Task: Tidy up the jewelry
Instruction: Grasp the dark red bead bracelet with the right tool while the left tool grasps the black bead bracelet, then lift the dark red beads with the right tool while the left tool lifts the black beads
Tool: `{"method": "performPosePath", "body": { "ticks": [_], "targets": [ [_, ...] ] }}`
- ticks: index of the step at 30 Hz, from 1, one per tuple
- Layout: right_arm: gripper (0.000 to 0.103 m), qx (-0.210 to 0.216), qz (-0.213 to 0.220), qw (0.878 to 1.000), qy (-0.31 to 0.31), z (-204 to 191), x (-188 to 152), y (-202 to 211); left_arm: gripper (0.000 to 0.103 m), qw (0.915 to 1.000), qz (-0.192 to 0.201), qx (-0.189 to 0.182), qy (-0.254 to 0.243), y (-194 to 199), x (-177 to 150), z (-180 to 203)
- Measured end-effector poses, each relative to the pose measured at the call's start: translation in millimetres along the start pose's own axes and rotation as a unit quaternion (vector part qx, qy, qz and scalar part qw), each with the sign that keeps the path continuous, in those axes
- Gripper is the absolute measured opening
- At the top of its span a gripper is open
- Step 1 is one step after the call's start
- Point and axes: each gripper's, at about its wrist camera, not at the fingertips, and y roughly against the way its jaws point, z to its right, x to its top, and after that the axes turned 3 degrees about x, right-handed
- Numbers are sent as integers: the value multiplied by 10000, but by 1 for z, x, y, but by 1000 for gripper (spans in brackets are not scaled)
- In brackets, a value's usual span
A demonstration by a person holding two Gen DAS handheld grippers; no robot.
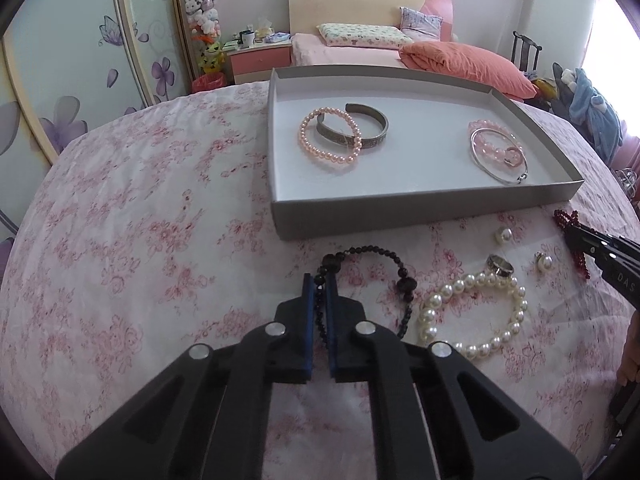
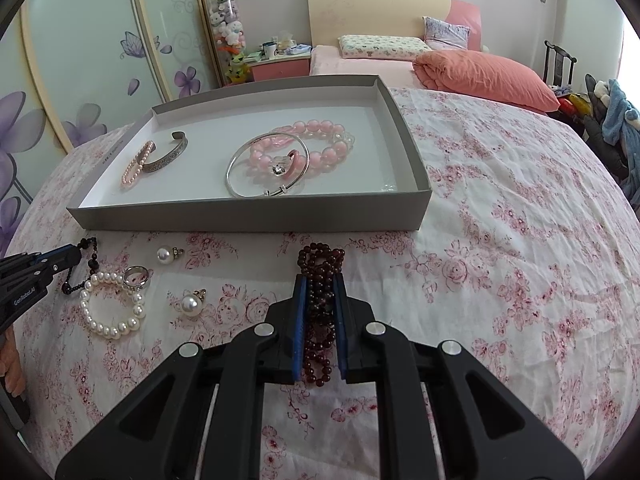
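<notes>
Both grippers are clamped on beads right now. The left gripper (image 1: 319, 280) is pinched tight on the black bead bracelet (image 1: 370, 280), which lies on the flowery tablecloth (image 1: 140, 240) just in front of the grey box (image 1: 360, 220). The right gripper (image 2: 320, 280) is squeezed shut around the bunched dark red bead string (image 2: 320, 276), also just in front of the box. The white pearl bracelet (image 1: 472, 316) sits between them.
</notes>
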Motion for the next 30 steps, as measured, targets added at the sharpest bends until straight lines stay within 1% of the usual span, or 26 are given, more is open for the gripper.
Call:
{"method": "performPosePath", "body": {
  "ticks": [4, 10, 16, 21, 30],
  "targets": [
    [13, 16, 35, 10000, 8, -1, -2, 5, 7, 9999, 94, -47, 112, 11, -5, -8],
    [13, 53, 263, 9996, 125, -9, -4, 22, 7, 9982, 464, -220, 300, 39, -8, -17],
    [12, 130, 446, 9988, 164, -14, -2, 35, 7, 9949, 813, -443, 404, 64, -6, -16],
    [12, 184, 696, 9972, 222, -20, 0, 50, 7, 9916, 1091, -539, 427, 81, -4, -12],
    [12, 347, 1227, 9909, 425, -37, 4, 77, 7, 9865, 1433, -631, 490, 107, -3, -6]
  ]
}}
